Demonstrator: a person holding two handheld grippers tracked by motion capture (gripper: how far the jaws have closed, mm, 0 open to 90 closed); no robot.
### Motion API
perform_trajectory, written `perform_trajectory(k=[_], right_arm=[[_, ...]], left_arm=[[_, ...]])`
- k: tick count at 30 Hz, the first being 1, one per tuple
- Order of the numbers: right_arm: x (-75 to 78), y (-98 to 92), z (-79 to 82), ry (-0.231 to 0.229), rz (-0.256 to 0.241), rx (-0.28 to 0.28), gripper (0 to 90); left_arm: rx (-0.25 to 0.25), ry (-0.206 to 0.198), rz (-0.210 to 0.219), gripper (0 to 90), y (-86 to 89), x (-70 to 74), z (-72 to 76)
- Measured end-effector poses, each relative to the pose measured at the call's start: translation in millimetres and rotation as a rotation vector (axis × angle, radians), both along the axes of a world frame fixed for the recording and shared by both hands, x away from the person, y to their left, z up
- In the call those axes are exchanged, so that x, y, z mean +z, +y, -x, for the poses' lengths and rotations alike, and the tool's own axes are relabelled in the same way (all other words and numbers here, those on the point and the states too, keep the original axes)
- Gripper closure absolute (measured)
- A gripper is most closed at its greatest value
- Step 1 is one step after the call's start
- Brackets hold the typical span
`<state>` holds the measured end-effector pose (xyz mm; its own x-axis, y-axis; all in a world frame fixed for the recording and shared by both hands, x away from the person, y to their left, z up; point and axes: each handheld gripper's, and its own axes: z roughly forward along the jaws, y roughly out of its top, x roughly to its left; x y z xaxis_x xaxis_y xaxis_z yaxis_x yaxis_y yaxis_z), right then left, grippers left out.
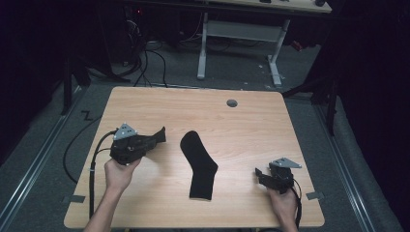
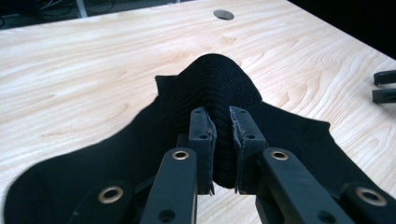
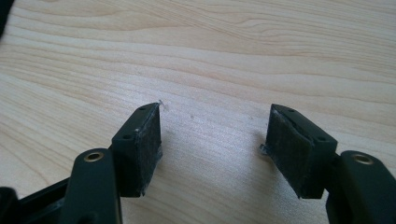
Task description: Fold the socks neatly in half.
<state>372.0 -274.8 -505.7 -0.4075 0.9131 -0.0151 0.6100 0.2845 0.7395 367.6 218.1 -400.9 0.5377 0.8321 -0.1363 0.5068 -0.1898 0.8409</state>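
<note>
Closest to my lens, the left gripper (image 2: 222, 116) has its 2 jaws pinched tight on a fold of a black ribbed sock (image 2: 215, 79), with only a thin strip of knit between the pads. The cloth bulges up in a rounded hump just past the tips. More black fabric spreads low to both sides of the jaws, down on the wooden table (image 2: 93, 70); I cannot tell whether all of it belongs to this same sock. On the other feed, the right gripper (image 3: 215, 112) holds its jaws wide apart with nothing between them, just above bare wood grain. From the high view, the left gripper sits at the table's left, the dark sock trailing from its tips toward the middle. A second black sock (image 1: 199, 164) lies flat in the centre, bent at the heel, one end toward the far side and the other toward my edge. It sits between the 2 grippers and touches neither. The right gripper is well apart from it, near the right front corner. A round grey grommet (image 1: 232, 103) sits near the far edge.
</note>
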Motion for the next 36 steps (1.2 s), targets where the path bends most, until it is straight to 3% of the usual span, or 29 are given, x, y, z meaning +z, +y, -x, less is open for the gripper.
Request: perform_trajectory(k=[4,15,36], right_arm=[[0.0,0.0,-0.1,0.000,0.000,0.000,35.6],[0.0,0.0,-0.1,0.000,0.000,0.000,35.6],[0.0,0.2,0.0,0.001,0.001,0.006,34.6]], left_arm=[[0.001,-0.005,0.018,81.0,2.7,5.5,-1.8],[-0.016,-0.037,0.017,81.3,-4.7,25.4,-12.9],[-0.054,-0.078,0.048,81.3,-31.0,37.5,-23.9]])
